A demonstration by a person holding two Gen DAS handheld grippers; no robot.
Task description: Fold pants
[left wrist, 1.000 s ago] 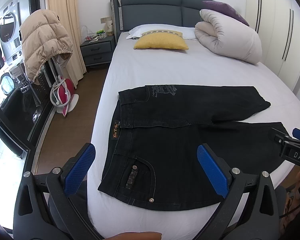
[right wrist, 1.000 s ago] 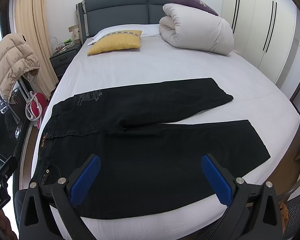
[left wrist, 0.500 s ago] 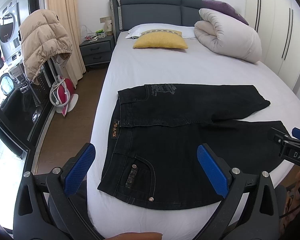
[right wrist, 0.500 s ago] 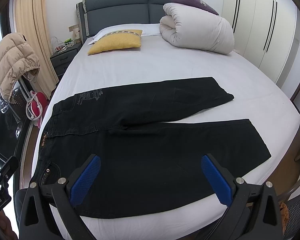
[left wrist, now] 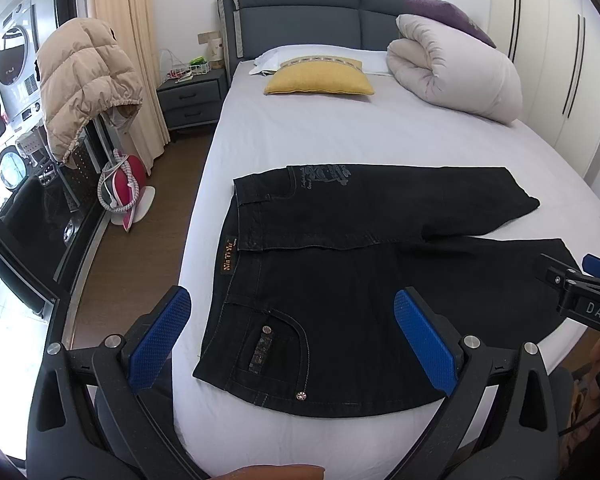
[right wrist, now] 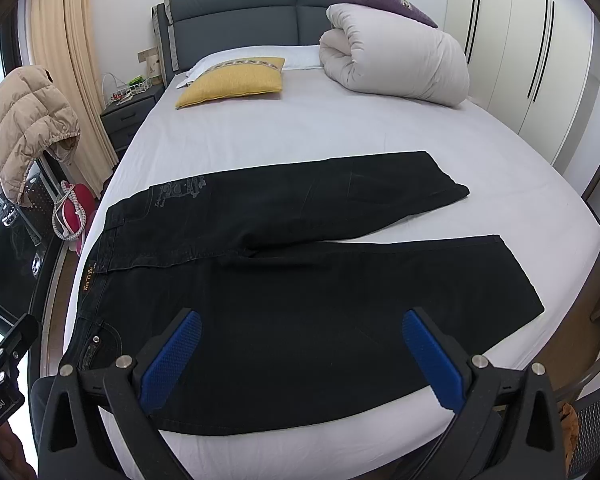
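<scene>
Black jeans (left wrist: 340, 288) (right wrist: 300, 280) lie flat on the white bed sheet, waistband to the left, both legs spread apart toward the right. My left gripper (left wrist: 292, 332) hovers open above the waist end near the back pocket, holding nothing. My right gripper (right wrist: 300, 356) hovers open above the near leg, also holding nothing. The right gripper's side shows at the right edge of the left wrist view, and the left gripper's side at the lower left of the right wrist view.
A yellow cushion (left wrist: 320, 80), a rolled duvet (left wrist: 456, 68) and a purple pillow (right wrist: 384, 0) sit by the headboard. A nightstand (left wrist: 192, 100), a beige jacket (left wrist: 84, 80) on a rack and a red appliance (left wrist: 124, 188) stand left of the bed. Wardrobes (right wrist: 532, 52) line the right.
Both grippers have drifted very slightly; the jeans lie as before and both stay open.
</scene>
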